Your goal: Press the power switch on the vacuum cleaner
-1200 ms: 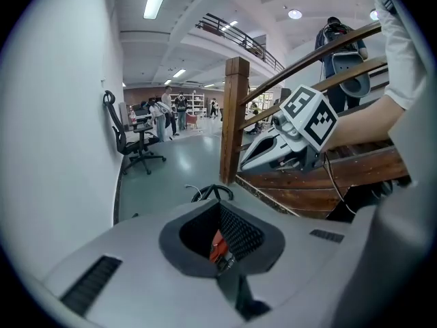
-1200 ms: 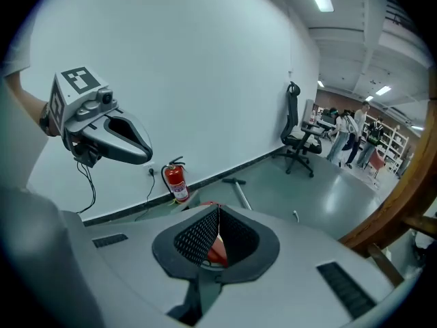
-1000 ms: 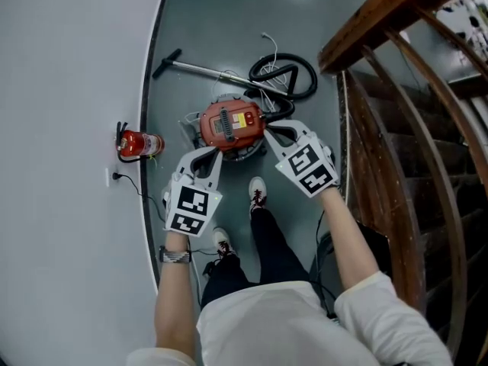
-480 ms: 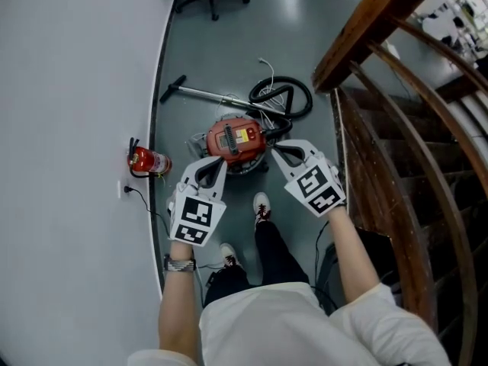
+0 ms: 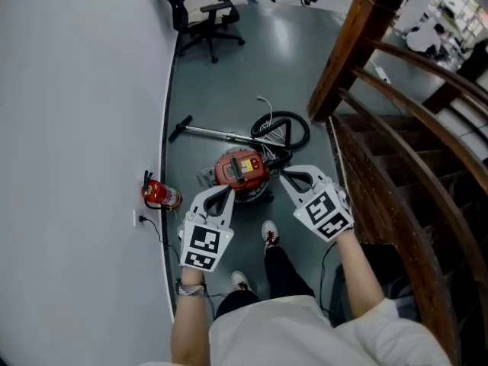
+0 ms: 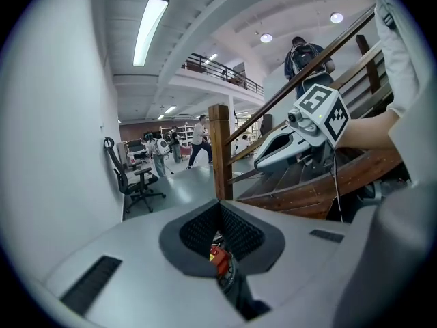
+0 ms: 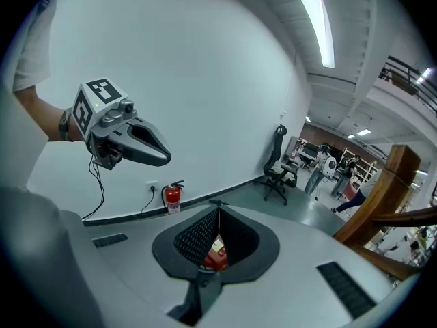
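Observation:
The red vacuum cleaner (image 5: 242,170) lies on the grey floor, its black hose (image 5: 284,132) coiled behind it and its wand (image 5: 207,133) stretched to the left. My left gripper (image 5: 226,192) hangs in the air over the vacuum's near left side, jaws shut and empty. My right gripper (image 5: 284,176) hovers at the vacuum's near right, also shut on nothing. In the left gripper view the closed tips (image 6: 220,203) frame a sliver of the vacuum (image 6: 218,257) far below. The right gripper view shows the same vacuum (image 7: 216,255) beneath its closed tips (image 7: 218,208).
A curved white wall (image 5: 76,128) runs along the left, with a red fire extinguisher (image 5: 158,195) and a socket at its foot. A wooden stair rail (image 5: 358,44) rises on the right. An office chair (image 5: 202,14) stands farther back. My shoes (image 5: 269,233) are just before the vacuum.
Both grippers have risen away from the vacuum, which now looks smaller and farther below. The head view has tilted up, bringing the office chair and more floor into sight.

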Demonstrator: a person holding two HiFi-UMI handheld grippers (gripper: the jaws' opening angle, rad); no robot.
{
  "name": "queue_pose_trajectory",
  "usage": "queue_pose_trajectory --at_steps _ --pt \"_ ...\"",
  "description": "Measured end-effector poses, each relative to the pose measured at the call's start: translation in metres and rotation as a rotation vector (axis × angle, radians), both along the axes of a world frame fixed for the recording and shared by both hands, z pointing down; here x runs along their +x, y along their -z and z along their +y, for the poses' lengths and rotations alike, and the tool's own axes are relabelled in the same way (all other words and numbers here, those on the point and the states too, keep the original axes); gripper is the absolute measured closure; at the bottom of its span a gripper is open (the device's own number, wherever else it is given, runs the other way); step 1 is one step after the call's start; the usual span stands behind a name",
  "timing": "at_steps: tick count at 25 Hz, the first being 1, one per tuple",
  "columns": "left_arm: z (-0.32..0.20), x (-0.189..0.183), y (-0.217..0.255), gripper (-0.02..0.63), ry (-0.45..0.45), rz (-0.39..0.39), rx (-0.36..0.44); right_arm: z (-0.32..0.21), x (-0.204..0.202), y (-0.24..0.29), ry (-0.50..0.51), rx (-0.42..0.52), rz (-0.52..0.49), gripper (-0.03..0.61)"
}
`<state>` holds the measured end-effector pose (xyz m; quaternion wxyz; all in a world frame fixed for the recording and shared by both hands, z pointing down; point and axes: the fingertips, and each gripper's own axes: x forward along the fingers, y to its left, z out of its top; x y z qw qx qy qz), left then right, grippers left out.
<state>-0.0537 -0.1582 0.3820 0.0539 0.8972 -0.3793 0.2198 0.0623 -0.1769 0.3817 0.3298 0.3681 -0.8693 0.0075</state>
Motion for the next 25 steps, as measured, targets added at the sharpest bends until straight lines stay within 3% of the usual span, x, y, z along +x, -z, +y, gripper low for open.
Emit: queue_pose_trajectory --at_steps 25 --pt "0.1 -0.015 0.13 0.615 -0.085 0.004 0.238 0.115 -0.01 0.12 -0.055 0.173 -0.015 0.549"
